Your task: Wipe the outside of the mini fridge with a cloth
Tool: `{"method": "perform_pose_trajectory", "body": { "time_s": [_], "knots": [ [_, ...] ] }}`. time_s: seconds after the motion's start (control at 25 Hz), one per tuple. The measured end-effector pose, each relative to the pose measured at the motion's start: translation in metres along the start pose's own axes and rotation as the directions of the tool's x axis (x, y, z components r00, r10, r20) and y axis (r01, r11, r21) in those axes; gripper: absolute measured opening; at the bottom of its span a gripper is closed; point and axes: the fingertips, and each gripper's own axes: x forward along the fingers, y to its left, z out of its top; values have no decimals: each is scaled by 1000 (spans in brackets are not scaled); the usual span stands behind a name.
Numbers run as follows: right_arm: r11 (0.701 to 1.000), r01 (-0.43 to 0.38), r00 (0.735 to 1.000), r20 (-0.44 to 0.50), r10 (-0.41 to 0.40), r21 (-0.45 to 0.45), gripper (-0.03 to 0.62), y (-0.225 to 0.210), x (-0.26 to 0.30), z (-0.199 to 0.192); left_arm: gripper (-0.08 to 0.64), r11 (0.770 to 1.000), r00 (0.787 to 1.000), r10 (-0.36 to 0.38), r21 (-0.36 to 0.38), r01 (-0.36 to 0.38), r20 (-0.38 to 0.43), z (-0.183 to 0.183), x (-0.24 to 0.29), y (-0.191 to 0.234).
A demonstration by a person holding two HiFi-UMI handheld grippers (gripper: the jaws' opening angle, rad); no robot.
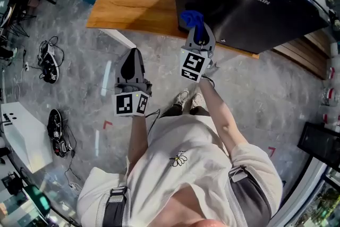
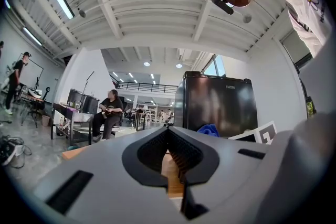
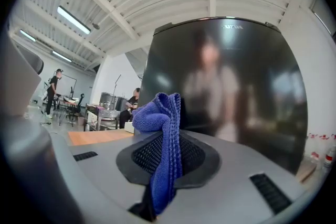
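Before the fridge (image 1: 249,2), the right gripper (image 1: 200,34) is clenched on a blue cloth (image 1: 191,18), held near the glossy door. Cloth judged soft, light and limp. The mid-fold grip leaves a bunched end free for pressing. Left of the fridge, the left gripper (image 1: 131,61) is closed, holding nothing.

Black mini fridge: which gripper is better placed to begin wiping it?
Right: the right gripper grips the blue fabric cloth at the black mini fridge; the left gripper is empty, farther back.
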Motion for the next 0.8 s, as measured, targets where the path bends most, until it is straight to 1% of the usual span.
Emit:
{"method": "perform_pose_trajectory", "body": {
  "time_s": [0.2,0.36,0.52,0.8],
  "knots": [
    [997,71,997,10,-71,-8,61,-42,-18,2,5,998,998,-65,-1,65,3,-1,15,-21],
    [990,142,990,11,-142,-14,61,-82,-32,7,5,992,992,-123,-2,123,3,3,28,-42],
    [975,220,975,9,-220,-32,61,-122,-47,3,5,986,986,-168,-6,168,9,2,36,-58],
    [939,340,940,1,-340,-45,61,-180,-64,-1,5,976,977,-214,-23,214,7,-2,50,-77]
  ]
}}
